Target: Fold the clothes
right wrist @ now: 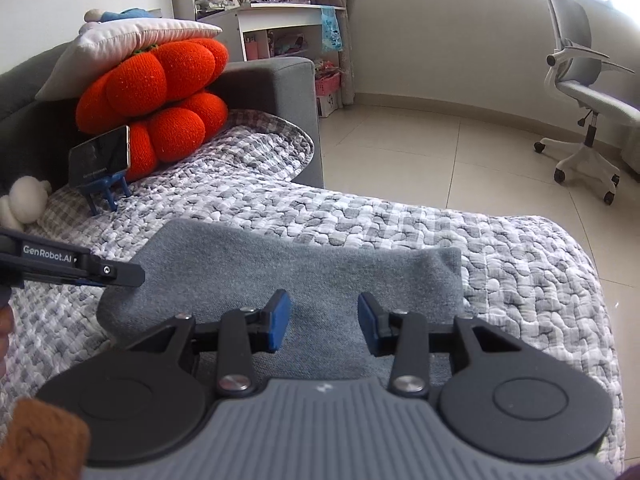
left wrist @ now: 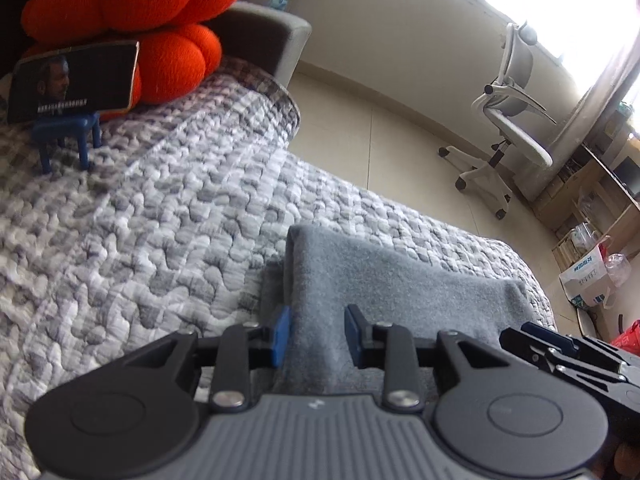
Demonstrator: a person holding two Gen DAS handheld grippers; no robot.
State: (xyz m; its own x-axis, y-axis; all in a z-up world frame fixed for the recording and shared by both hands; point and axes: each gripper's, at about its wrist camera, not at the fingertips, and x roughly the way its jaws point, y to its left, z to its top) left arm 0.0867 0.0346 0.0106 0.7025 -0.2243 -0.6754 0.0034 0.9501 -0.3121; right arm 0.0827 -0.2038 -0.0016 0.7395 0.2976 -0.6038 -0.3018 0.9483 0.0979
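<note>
A grey fleecy garment [left wrist: 400,288] lies folded into a thick rectangle on the quilted grey-and-white bed cover [left wrist: 140,220]. My left gripper [left wrist: 318,332] hovers over the garment's left end with its blue pads apart and only cloth showing beneath the gap. In the right wrist view the same garment [right wrist: 300,268] stretches across the middle, and my right gripper [right wrist: 324,322] stands open above its near edge, with nothing pinched. The left gripper [right wrist: 120,274] reaches in from the left, side on, over the garment's left end. The right gripper's tip [left wrist: 532,334] shows at the garment's right end.
Orange pumpkin cushions [right wrist: 160,96] and a phone on a small blue stand [right wrist: 100,160] sit at the head of the cover, against a grey sofa arm [right wrist: 288,80]. A white plush toy [right wrist: 24,200] lies at the left. An office chair [right wrist: 588,92] stands on the tiled floor beyond the bed's edge.
</note>
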